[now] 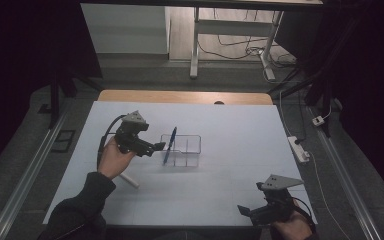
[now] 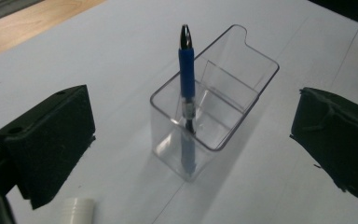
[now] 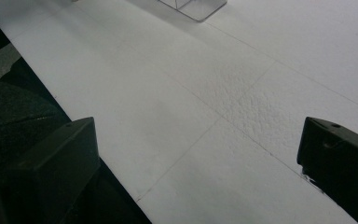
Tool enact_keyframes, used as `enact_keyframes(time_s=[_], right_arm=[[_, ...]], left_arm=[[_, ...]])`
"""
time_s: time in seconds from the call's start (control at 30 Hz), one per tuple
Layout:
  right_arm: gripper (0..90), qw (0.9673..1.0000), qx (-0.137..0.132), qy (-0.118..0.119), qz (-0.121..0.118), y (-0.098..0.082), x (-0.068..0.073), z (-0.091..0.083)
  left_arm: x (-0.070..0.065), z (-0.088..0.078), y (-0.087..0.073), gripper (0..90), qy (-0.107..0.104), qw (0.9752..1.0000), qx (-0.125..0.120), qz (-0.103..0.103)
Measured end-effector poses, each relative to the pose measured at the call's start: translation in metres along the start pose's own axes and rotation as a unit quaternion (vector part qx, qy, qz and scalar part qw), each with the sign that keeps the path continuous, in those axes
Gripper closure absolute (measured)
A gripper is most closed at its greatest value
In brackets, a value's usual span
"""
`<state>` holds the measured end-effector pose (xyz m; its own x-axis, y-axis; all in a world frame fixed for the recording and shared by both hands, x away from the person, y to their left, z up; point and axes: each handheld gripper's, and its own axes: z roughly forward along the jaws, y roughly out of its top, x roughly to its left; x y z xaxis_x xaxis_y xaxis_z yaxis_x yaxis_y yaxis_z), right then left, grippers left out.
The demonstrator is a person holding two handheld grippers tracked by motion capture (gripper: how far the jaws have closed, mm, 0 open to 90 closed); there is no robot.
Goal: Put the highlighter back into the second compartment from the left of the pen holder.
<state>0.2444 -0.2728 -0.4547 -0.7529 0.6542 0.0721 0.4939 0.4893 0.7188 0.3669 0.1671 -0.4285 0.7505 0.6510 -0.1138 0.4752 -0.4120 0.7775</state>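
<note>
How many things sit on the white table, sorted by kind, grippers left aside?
Blue pen, standing tilted in the end compartment: 1
Clear divided holder: 1
White tube-like piece near the left hand, too small to identify: 1
Total: 3

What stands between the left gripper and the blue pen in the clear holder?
Nothing visible. The left gripper has open jaws facing the blue pen, which leans in the clear holder; only bare white table lies between.
</note>
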Motion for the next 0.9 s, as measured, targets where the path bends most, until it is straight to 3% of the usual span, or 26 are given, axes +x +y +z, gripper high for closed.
enact_keyframes(time_s=[0.33,0.5,0.67,0.9], right_arm=[[0.0,1.0000,0.004,-0.001,0.000,0.000,0.000,0.001],[0.0,1.0000,0.006,0.001,0.000,0.000,0.000,0.002],[0.0,1.0000,0.007,0.003,0.001,0.000,0.000,0.002],[0.0,0.9999,0.011,0.003,-0.002,0.001,0.000,0.003]], left_arm=[[0.002,-0.028,-0.024,0.2,0.006,0.9999,0.013,0.004],[0.006,-0.036,-0.037,0.0,0.004,0.9998,0.016,-0.013],[0.007,-0.045,-0.054,0.0,0.018,0.9993,0.023,-0.021],[0.013,-0.063,-0.083,0.0,0.033,0.9970,0.033,-0.061]])
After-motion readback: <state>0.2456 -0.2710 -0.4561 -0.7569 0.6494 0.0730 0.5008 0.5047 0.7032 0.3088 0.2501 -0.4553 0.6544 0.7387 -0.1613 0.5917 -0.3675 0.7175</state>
